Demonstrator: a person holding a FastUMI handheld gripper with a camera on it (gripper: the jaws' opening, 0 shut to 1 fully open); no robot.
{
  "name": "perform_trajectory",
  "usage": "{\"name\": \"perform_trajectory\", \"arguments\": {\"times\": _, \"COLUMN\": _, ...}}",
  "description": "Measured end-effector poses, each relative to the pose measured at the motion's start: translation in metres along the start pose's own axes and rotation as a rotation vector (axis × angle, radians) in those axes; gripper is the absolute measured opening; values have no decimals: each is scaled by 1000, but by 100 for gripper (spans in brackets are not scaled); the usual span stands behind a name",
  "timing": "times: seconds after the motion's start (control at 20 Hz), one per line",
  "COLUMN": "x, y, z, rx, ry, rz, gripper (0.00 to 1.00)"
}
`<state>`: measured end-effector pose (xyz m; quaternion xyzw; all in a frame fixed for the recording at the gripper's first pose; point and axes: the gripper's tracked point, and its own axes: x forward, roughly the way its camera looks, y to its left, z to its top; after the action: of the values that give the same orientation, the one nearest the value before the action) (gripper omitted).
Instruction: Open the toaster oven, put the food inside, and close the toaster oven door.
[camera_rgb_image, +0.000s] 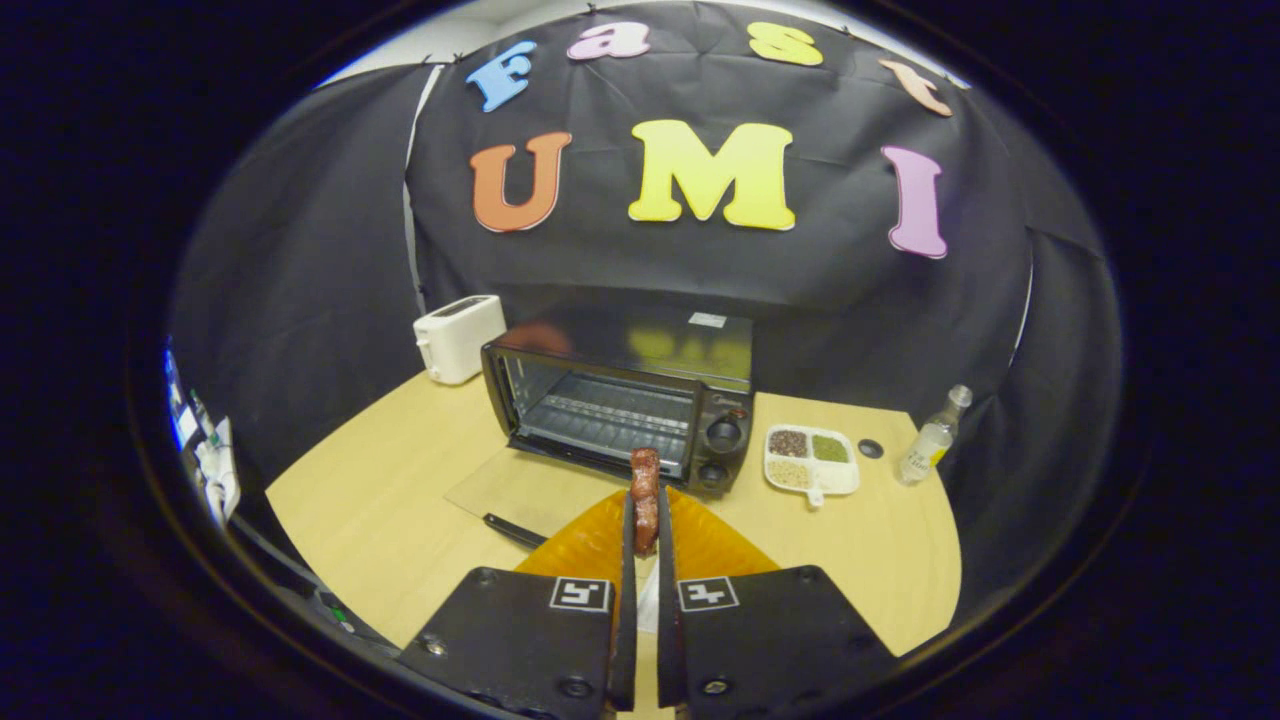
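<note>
**Sausage held, oven open**

The table (400, 470) carries the toaster oven (620, 405), its door (520, 490) folded down to admit food. The gripper (645, 535) pinches the sausage (645, 500) upright above an orange plate (700, 545).

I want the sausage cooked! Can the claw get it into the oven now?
Probably yes: the claw grips the reddish-brown sausage, and the black toaster oven just ahead has its glass door lying open.

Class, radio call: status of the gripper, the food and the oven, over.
Gripper shut on brown sausage-shaped food piece. Black toaster oven just ahead, glass door down flat, wire rack bare. Path clear; orange plate below fingers.
</note>
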<state>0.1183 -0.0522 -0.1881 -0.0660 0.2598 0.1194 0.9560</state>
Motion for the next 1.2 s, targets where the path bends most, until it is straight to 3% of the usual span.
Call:
{"name": "perform_trajectory", "arguments": {"times": 0.35, "x": 84, "y": 45, "z": -3, "rx": 197, "ry": -48, "rz": 60, "gripper": 11}}
{"name": "perform_trajectory", "arguments": {"times": 0.65, "x": 162, "y": 67, "z": 8, "rx": 463, "ry": -156, "rz": 156, "gripper": 11}}
{"name": "perform_trajectory", "arguments": {"times": 0.9, "x": 205, "y": 70, "z": 34, "rx": 770, "ry": -247, "rz": 274, "gripper": 11}}
{"name": "perform_trajectory", "arguments": {"times": 1.1, "x": 241, "y": 54, "z": 42, "rx": 873, "ry": -229, "rz": 298, "gripper": 11}}
{"name": "perform_trajectory", "arguments": {"times": 1.2, "x": 255, "y": 43, "z": 35, "rx": 859, "ry": -222, "rz": 249, "gripper": 11}}
